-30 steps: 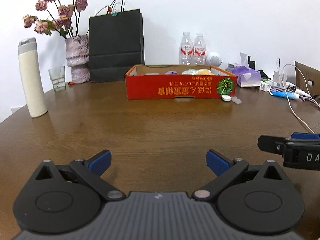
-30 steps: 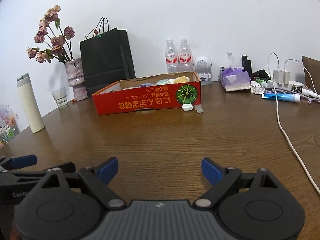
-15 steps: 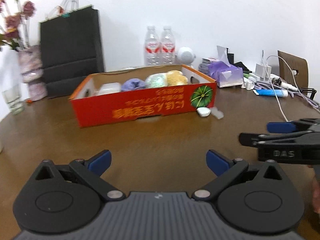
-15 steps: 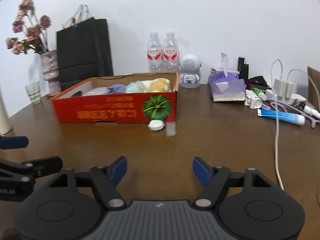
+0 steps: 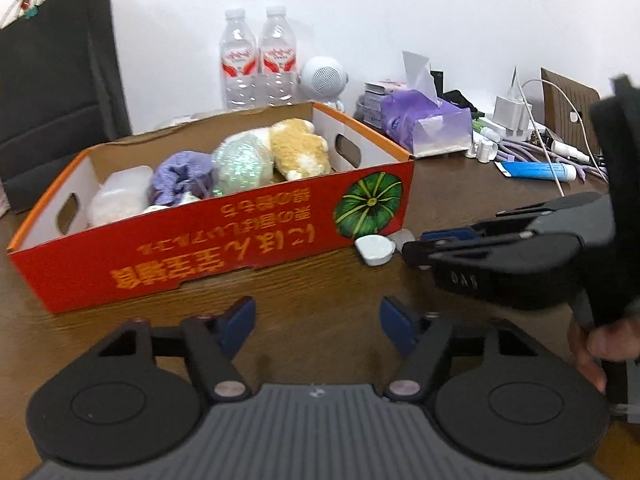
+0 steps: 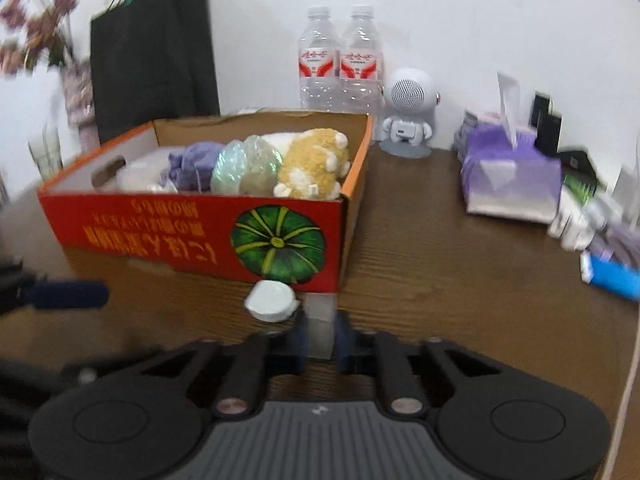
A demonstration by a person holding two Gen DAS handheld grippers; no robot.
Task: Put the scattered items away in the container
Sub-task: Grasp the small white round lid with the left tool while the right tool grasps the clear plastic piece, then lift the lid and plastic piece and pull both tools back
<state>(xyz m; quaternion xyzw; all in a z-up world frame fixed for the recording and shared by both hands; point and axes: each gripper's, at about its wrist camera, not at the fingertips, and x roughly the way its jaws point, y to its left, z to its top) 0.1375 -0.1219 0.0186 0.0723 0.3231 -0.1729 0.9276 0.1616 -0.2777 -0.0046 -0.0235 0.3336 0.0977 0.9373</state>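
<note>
A red cardboard box (image 5: 224, 236) with a pumpkin print holds a plush toy, a purple pouch and wrapped items; it also shows in the right wrist view (image 6: 192, 236). In front of its right corner lie a small white round case (image 6: 272, 302) (image 5: 374, 250) and a clear grey rectangular piece (image 6: 319, 330) (image 5: 402, 236). My right gripper (image 6: 320, 344) has its blue pads closed against the clear piece. My left gripper (image 5: 316, 320) is open and empty, just in front of the box.
Behind the box stand two water bottles (image 6: 340, 60), a white robot-shaped speaker (image 6: 408, 116) and a black paper bag (image 6: 152, 64). To the right are a purple tissue pack (image 6: 508, 176), a blue tube (image 5: 536, 170), chargers and a white cable (image 5: 552, 152).
Both grippers have moved forward and closer to the box. My right gripper has gone from open to closed around the clear piece beside the white case.
</note>
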